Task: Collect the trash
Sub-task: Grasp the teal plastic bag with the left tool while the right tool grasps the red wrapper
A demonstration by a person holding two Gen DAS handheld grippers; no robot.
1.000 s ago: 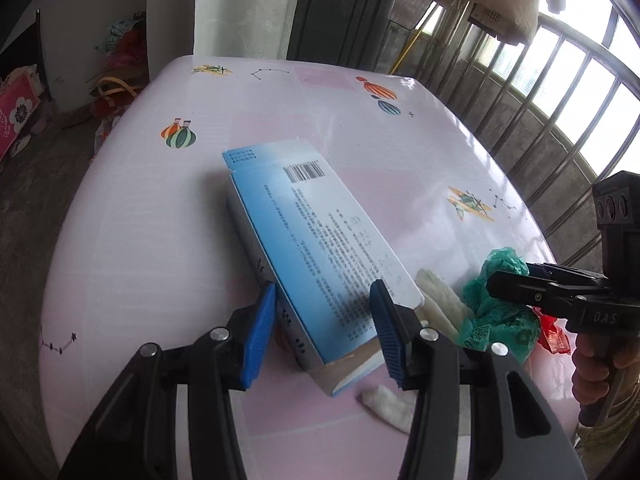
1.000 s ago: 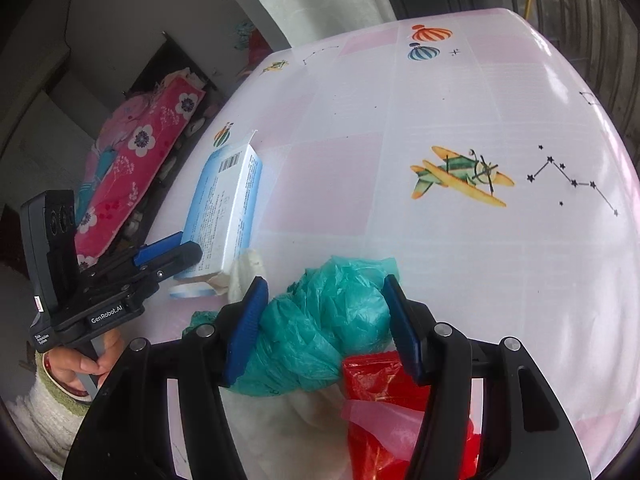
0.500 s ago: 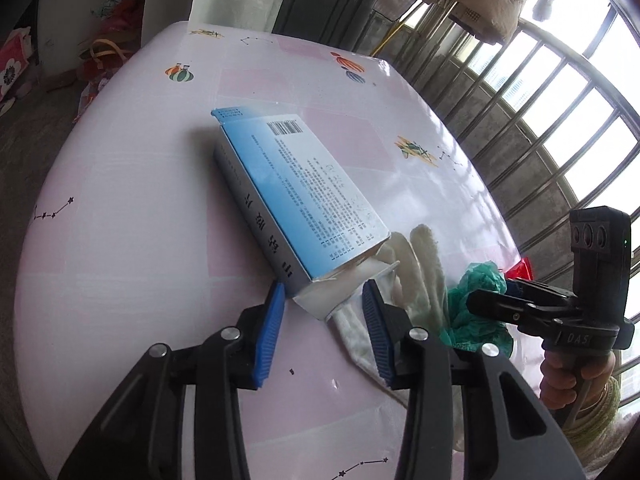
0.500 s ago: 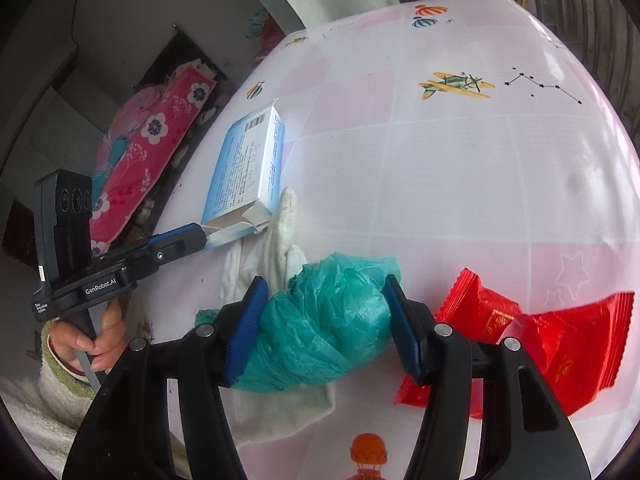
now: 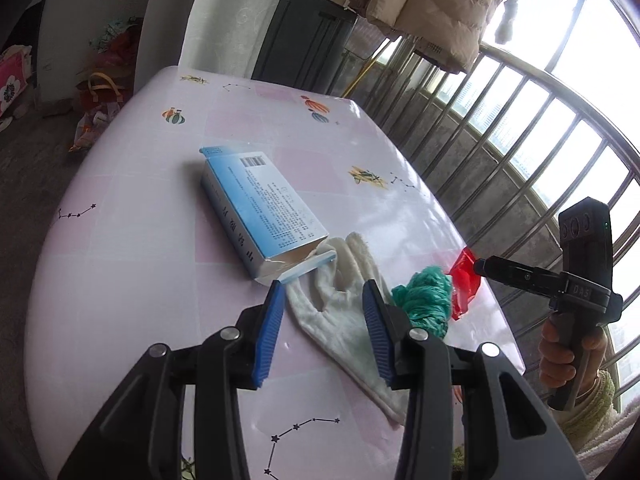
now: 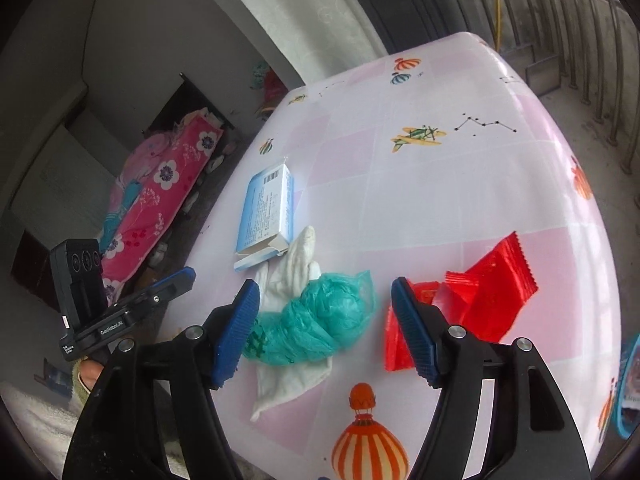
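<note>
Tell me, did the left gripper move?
Yes. The left gripper backed away from the box, which it straddled before, and now hangs over the glove. Its jaws have just been closing a little, gripping nothing.

Box print too small to read; white glove partly under green bag.

I read "GenRobot.AI" on my left gripper body and "DAS" on my right gripper; the blue box carries a barcode and print too small to read
</note>
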